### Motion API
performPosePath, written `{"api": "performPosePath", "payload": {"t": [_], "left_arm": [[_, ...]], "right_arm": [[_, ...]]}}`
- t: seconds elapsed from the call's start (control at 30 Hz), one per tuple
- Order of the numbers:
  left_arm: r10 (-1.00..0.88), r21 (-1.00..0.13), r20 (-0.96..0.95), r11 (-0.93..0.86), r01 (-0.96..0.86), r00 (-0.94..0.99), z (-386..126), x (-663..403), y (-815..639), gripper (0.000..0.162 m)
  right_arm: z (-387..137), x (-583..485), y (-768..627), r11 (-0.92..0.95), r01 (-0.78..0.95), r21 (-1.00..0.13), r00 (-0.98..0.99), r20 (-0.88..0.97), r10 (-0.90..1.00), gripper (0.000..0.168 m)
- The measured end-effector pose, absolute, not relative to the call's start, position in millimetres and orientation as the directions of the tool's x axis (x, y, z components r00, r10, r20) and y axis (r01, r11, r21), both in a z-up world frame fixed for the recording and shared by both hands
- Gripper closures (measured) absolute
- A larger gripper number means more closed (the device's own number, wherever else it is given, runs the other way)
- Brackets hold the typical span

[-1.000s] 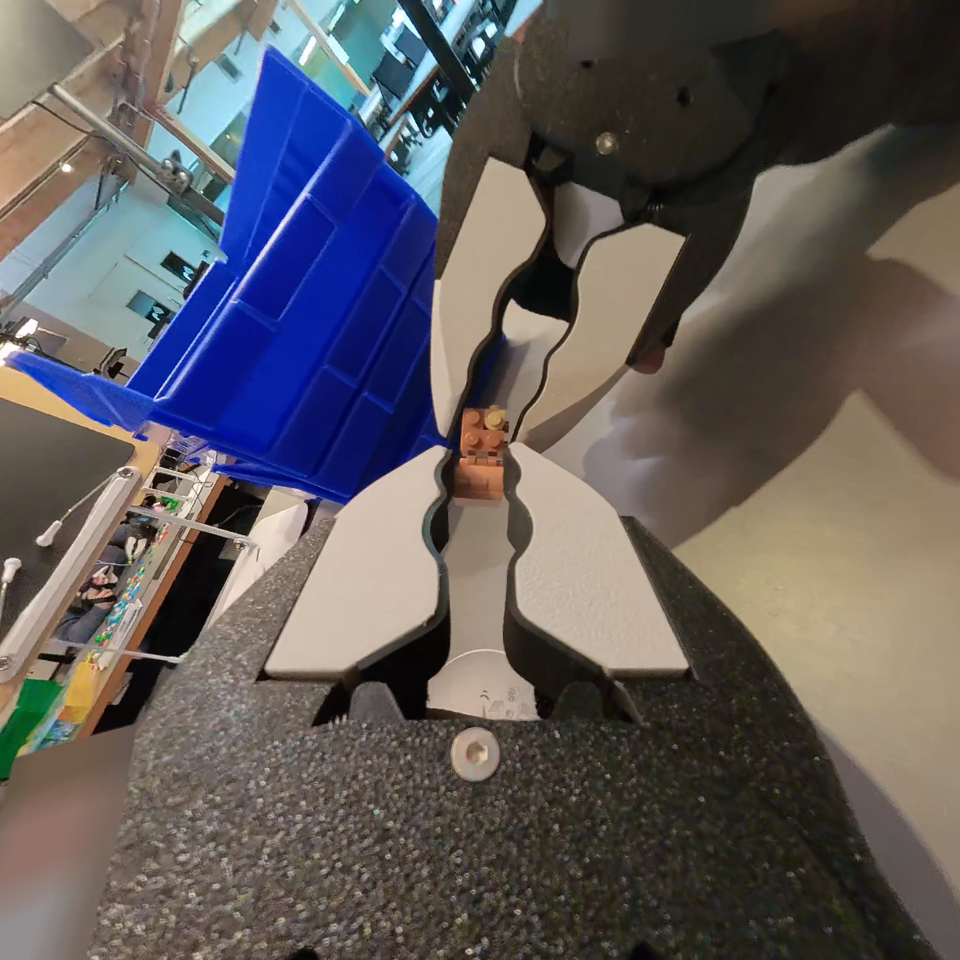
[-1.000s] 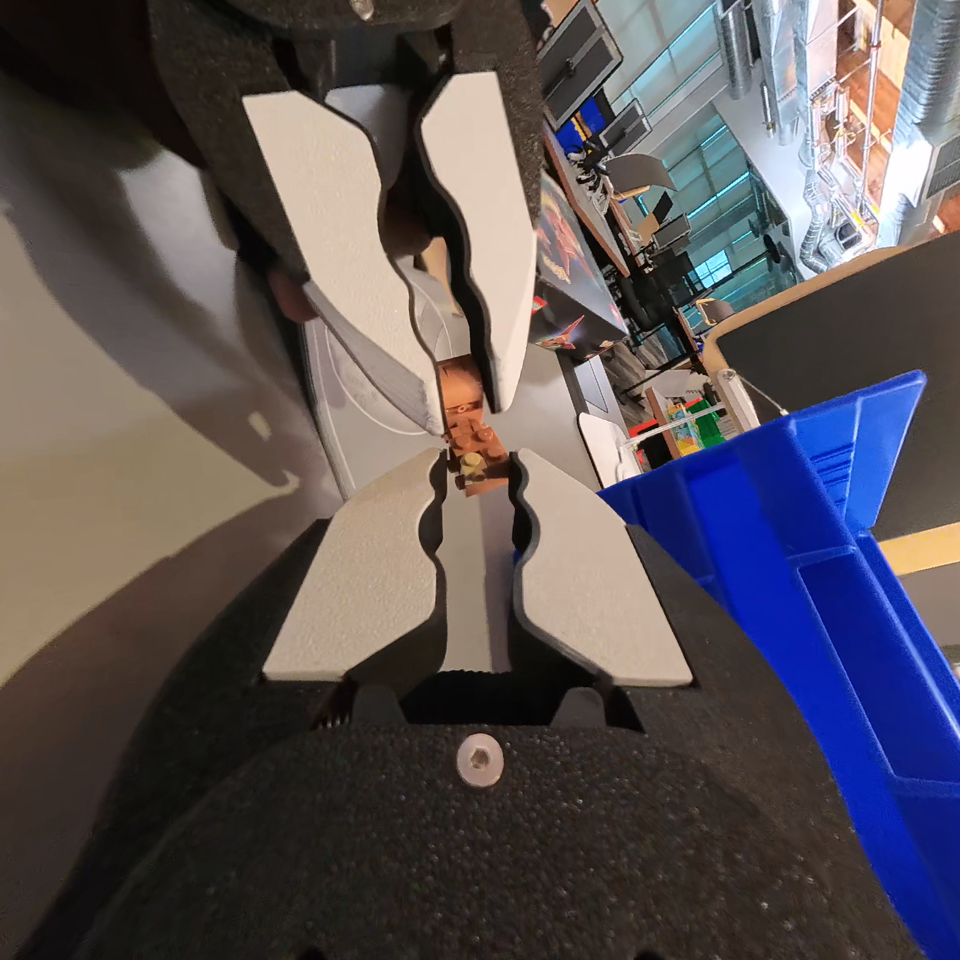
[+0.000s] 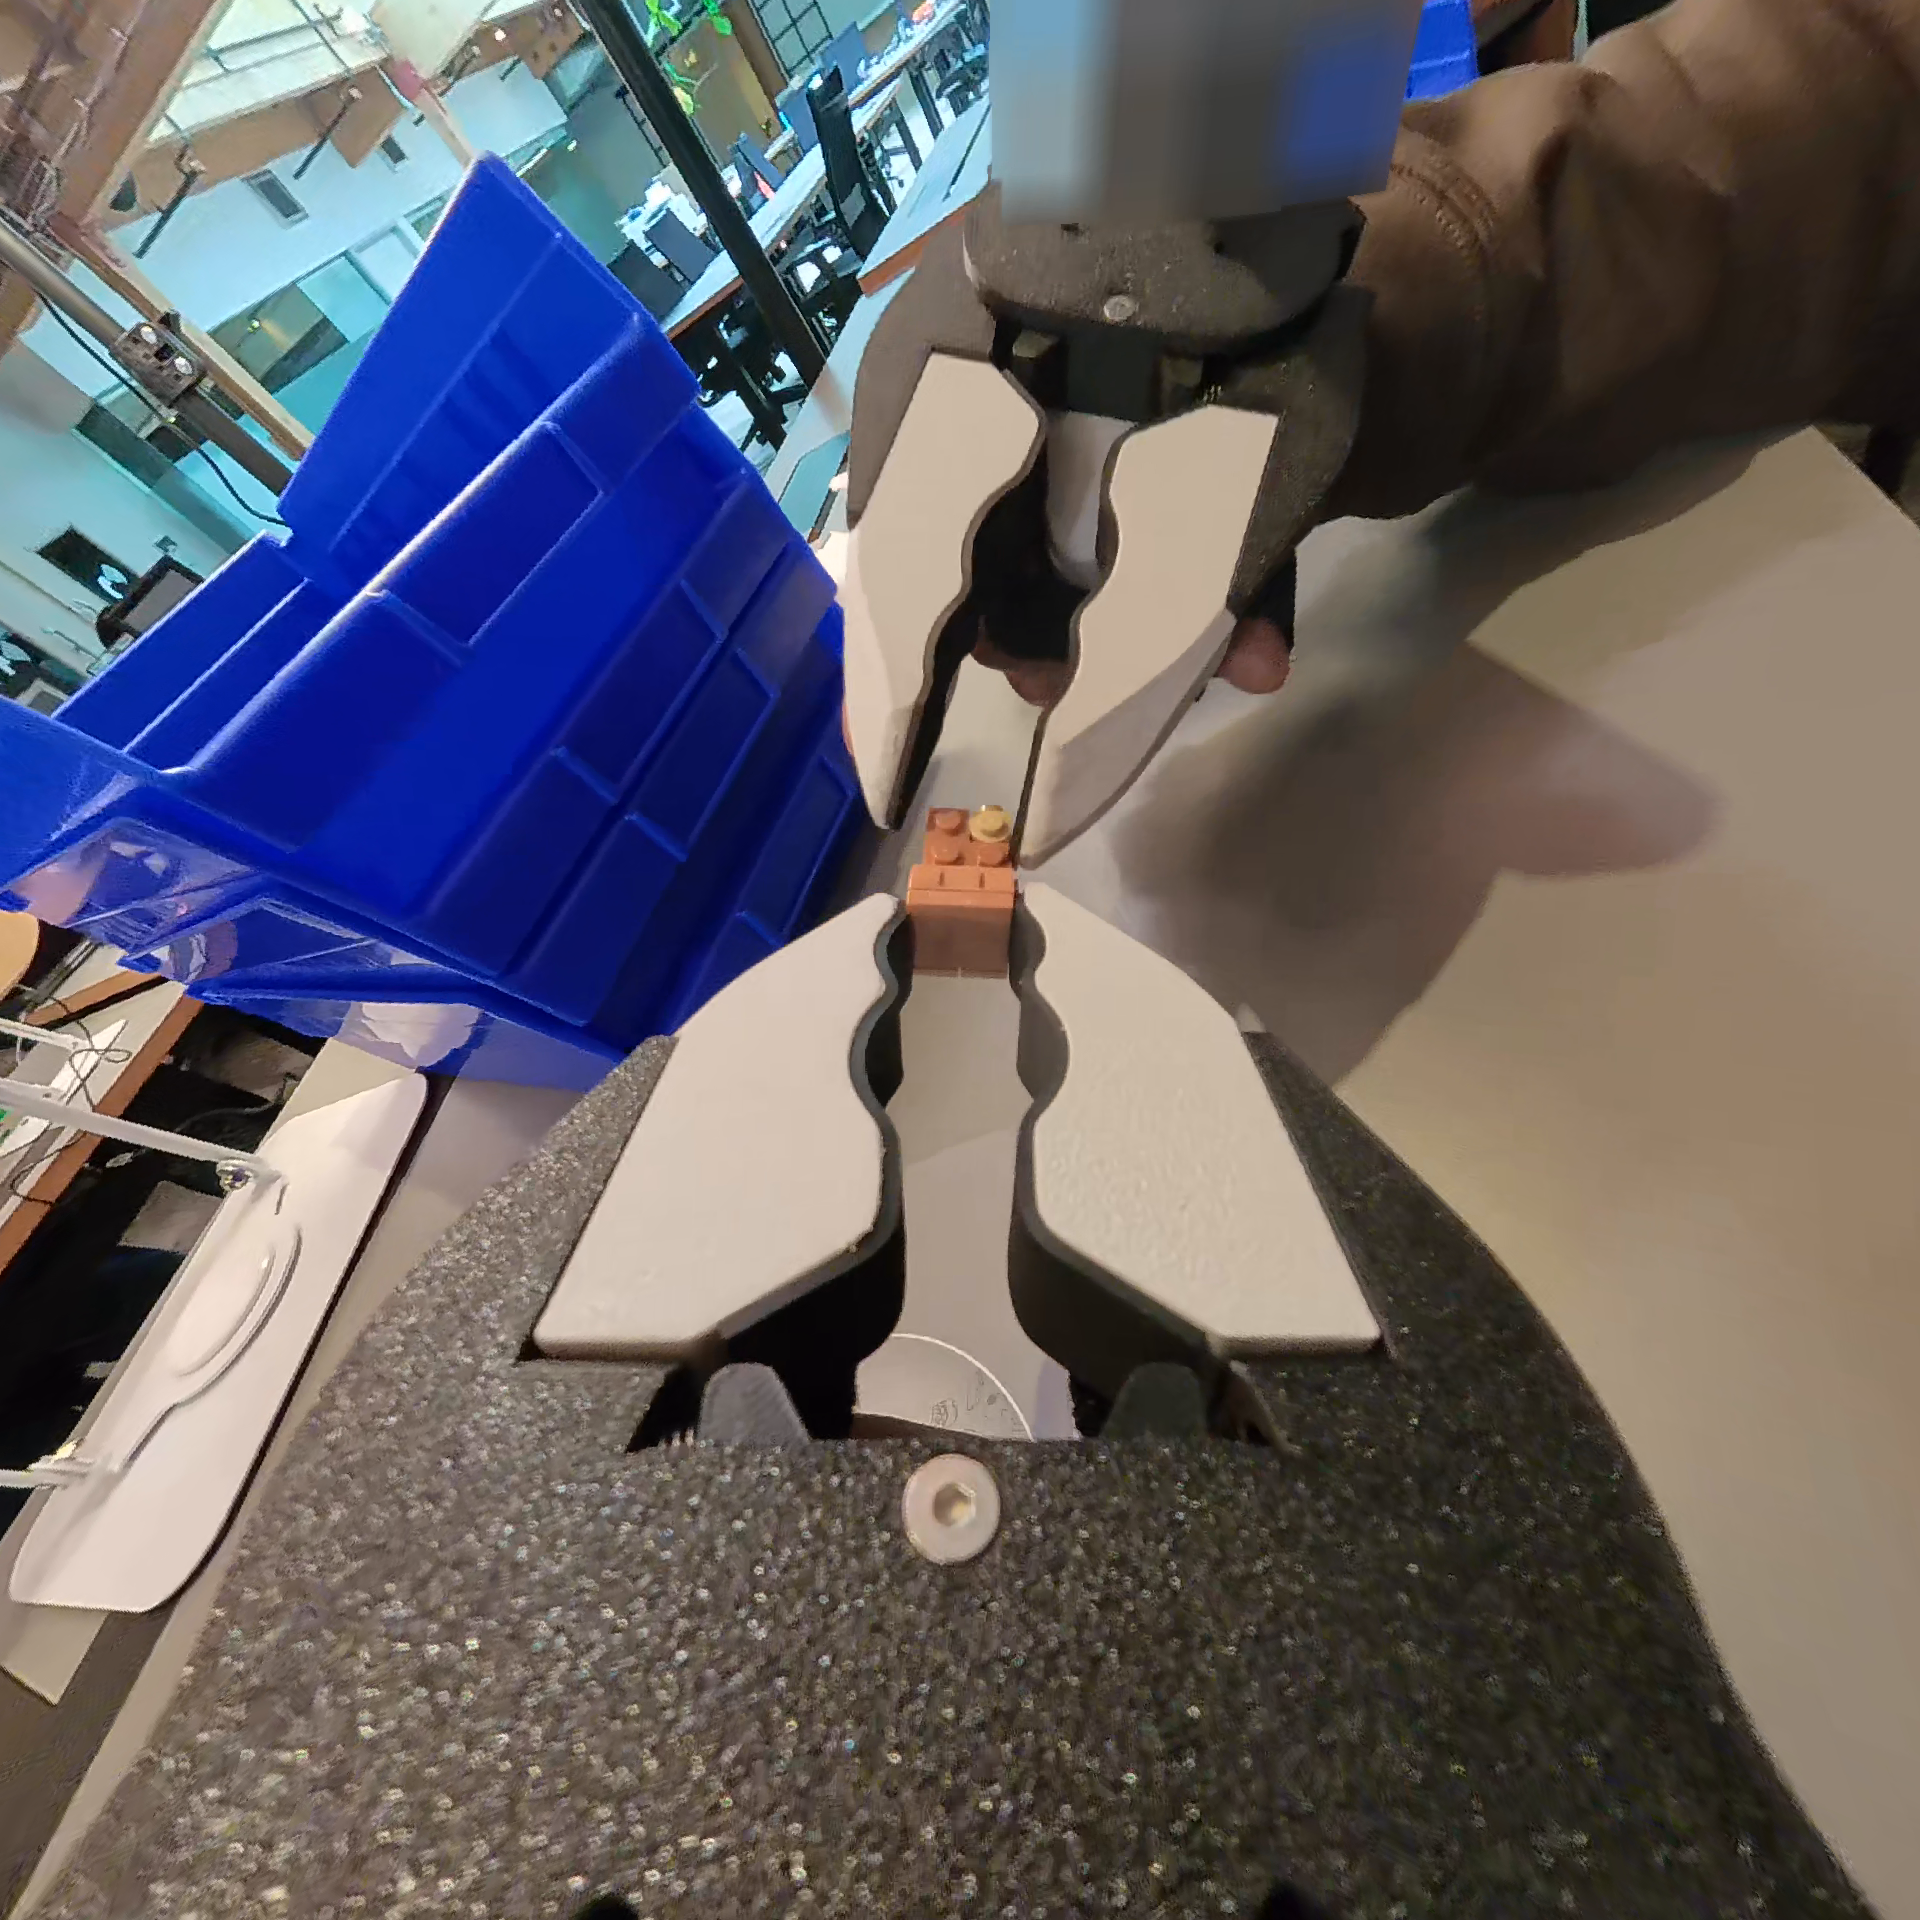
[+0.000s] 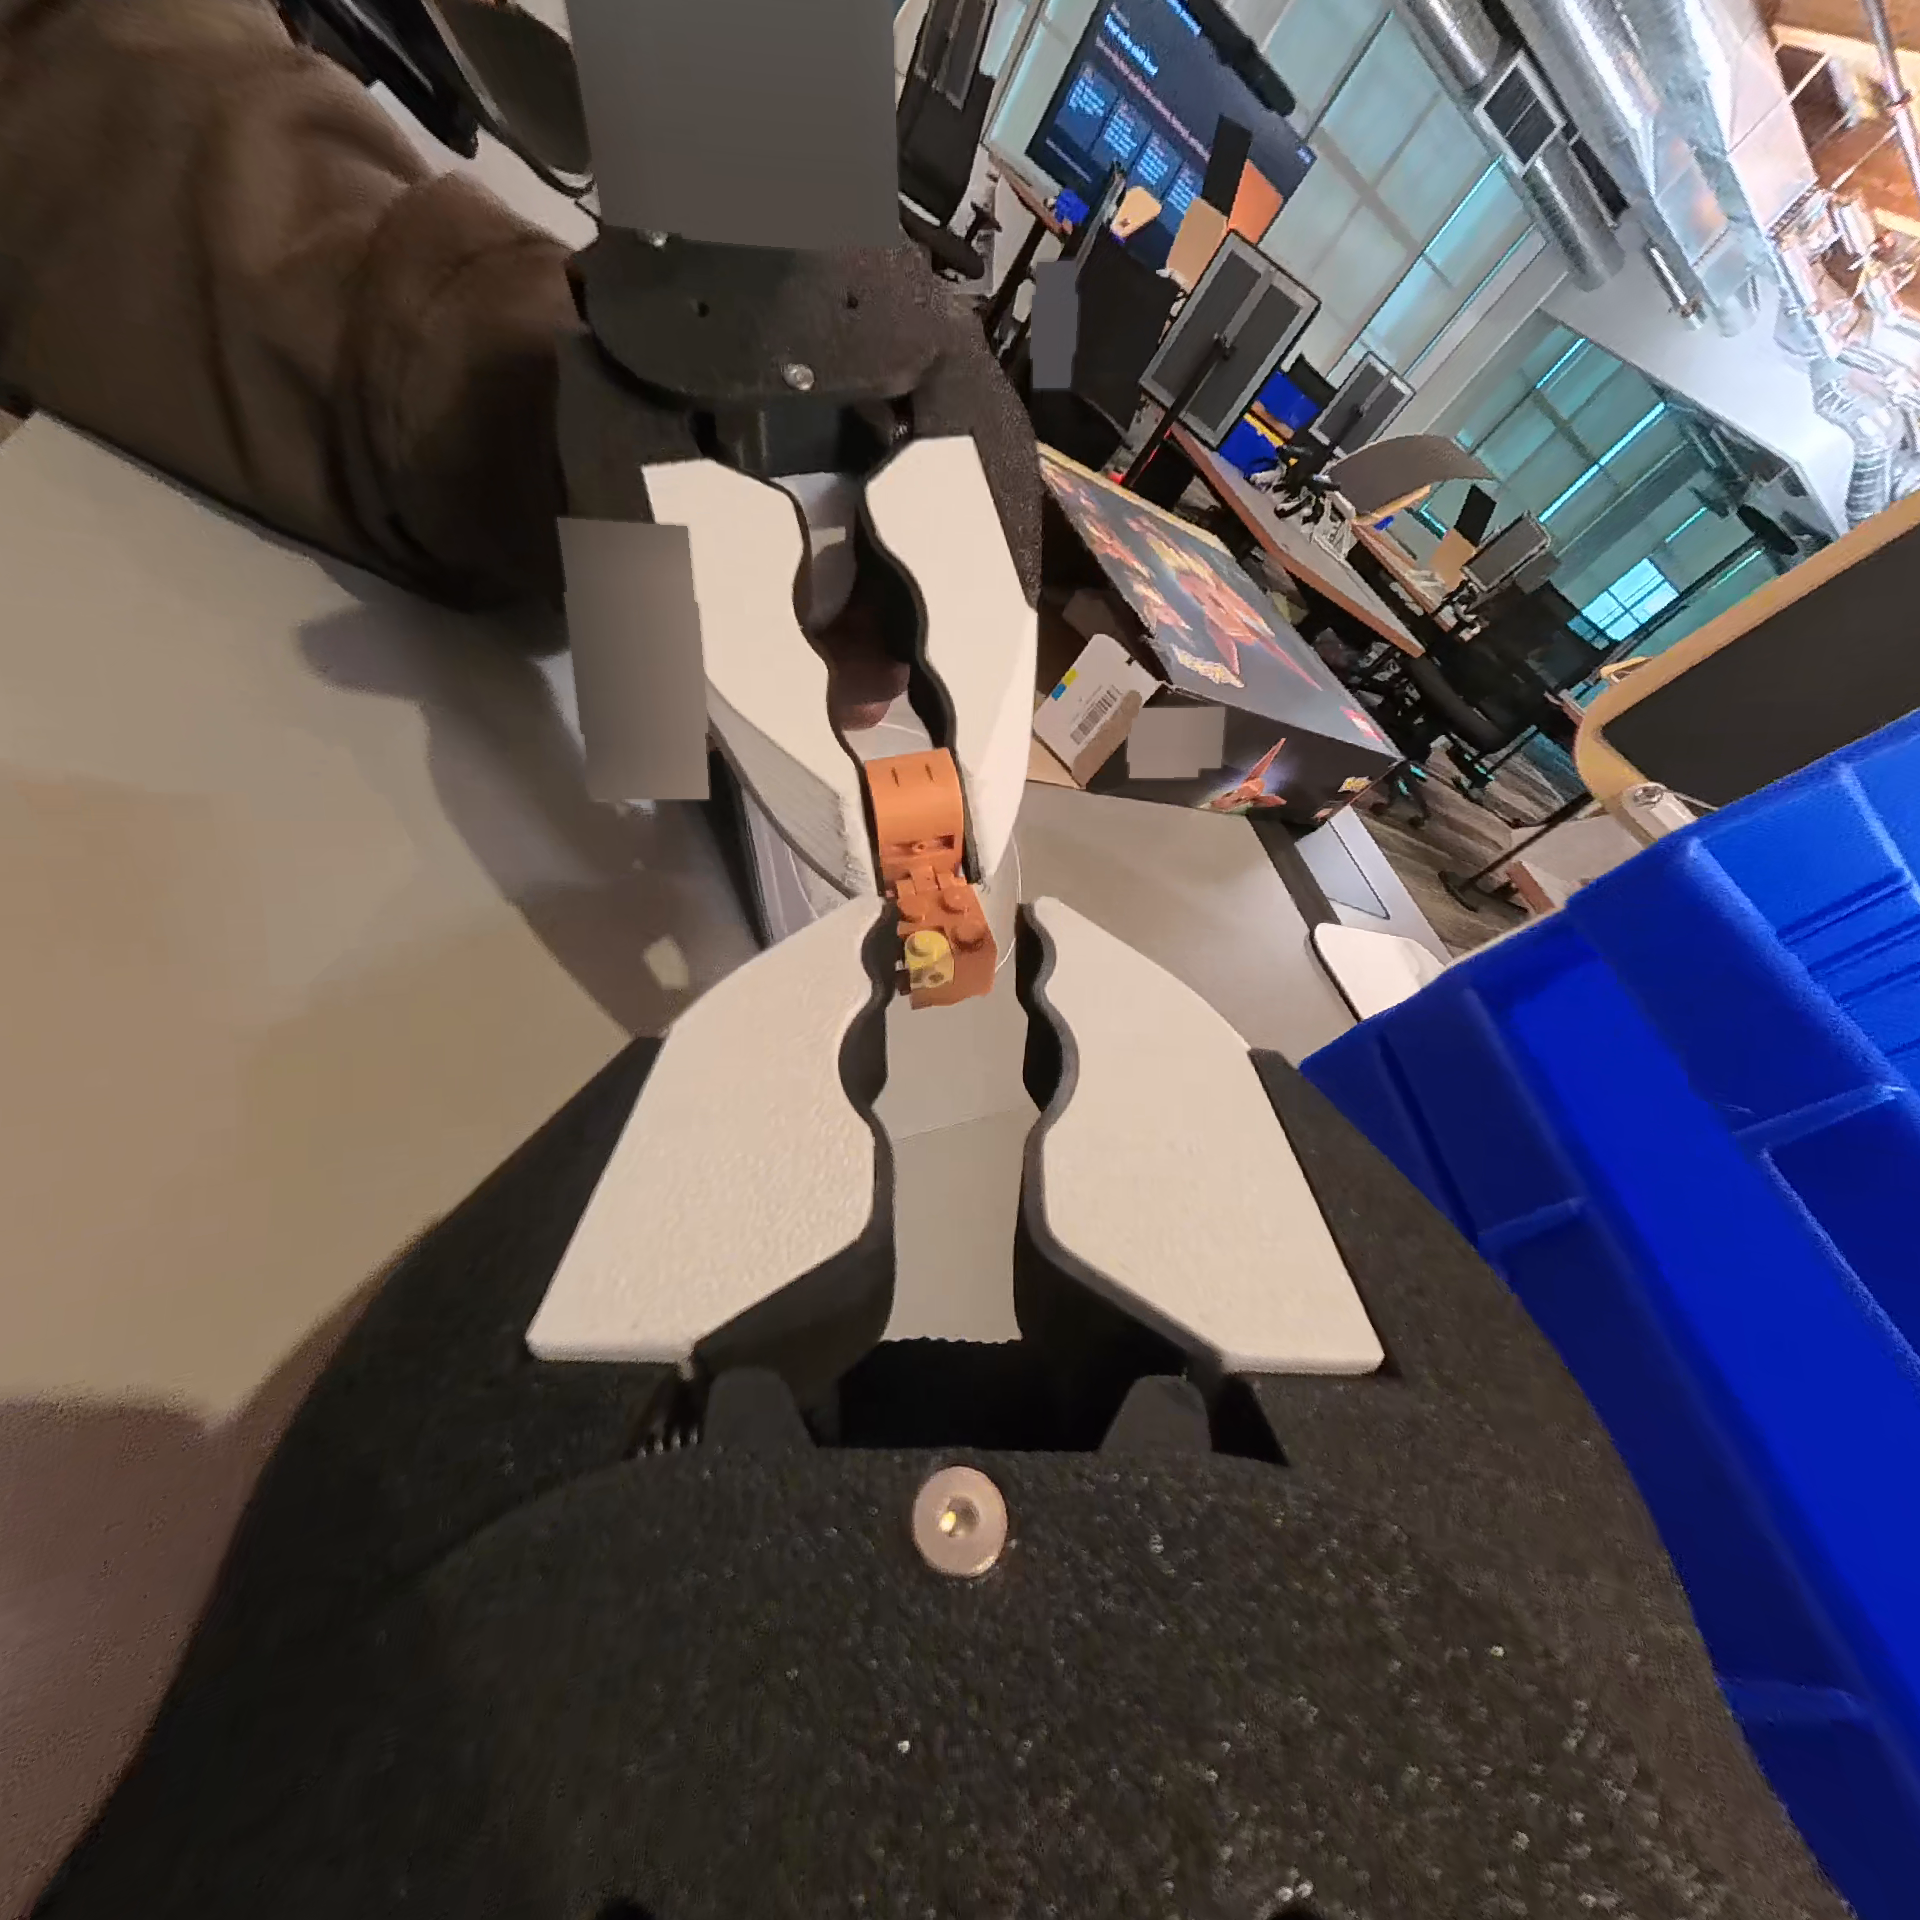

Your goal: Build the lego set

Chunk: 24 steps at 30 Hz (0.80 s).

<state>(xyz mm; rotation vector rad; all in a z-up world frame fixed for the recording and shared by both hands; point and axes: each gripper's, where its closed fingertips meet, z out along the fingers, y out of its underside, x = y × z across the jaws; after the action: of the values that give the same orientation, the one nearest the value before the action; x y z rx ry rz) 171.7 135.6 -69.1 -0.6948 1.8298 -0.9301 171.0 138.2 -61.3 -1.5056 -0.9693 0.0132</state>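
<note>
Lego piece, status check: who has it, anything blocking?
Left gripper shut on brown lego assembly. Right gripper open around its studded end, apparently not clamping. Blue bin alongside, not blocking.

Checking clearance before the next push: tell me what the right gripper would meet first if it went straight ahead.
The brown lego assembly, already between the right gripper fingertips; just beyond, the left gripper holding its far end. Depth is hard to judge.

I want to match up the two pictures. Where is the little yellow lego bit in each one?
Left wrist view: the yellow lego bit sits centre, on top of the brown lego piece, just below the far gripper's tips.
Right wrist view: it is centre, just inside the near gripper's fingertips.
Shared landmark: the blue bin, left in one, right in the other.
</note>
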Motion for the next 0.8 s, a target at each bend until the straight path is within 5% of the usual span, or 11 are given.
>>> {"api": "performPosePath", "payload": {"t": [0.6, 0.8], "left_arm": [[-0.721, -0.79, -0.526, 0.61, -0.054, -0.45, -78, 169, 126, 0.144], [-0.728, -0.79, -0.537, 0.611, -0.048, -0.427, -74, 169, 131, 0.144]], "right_arm": [[-78, 165, 133, 0.109, 0.6, -0.792, 0.581, 0.526, 0.621, 0.15], [-76, 165, 139, 0.034, 0.499, -0.866, 0.658, 0.404, 0.636, 0.15]]}}
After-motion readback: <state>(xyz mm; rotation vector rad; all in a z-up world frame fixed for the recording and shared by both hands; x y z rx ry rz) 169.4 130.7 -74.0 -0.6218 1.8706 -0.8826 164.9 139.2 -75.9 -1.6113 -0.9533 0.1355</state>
